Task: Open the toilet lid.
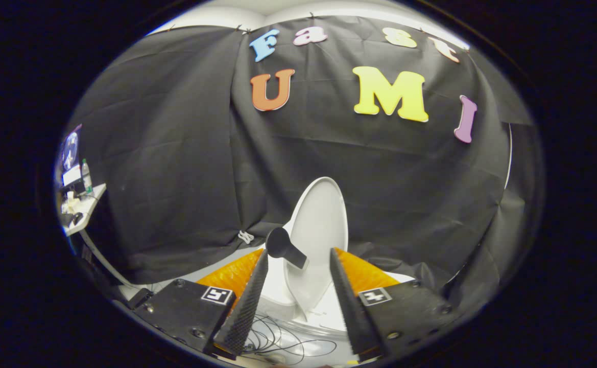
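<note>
Standing raised and tilted on edge, toilet lid (321, 225) rises between and beyond the fingers, before the black cloth wall (175, 168). Gripper (298, 255): jaws spread, pinching nothing. Black handle (284, 247) juts from lid, just inside one finger's tip.

The toilet lid (321, 225) stands raised just ahead of the gripper (298, 258), its handle (284, 248) between the spread fingers; a side table (81, 207) sits far left.
</note>
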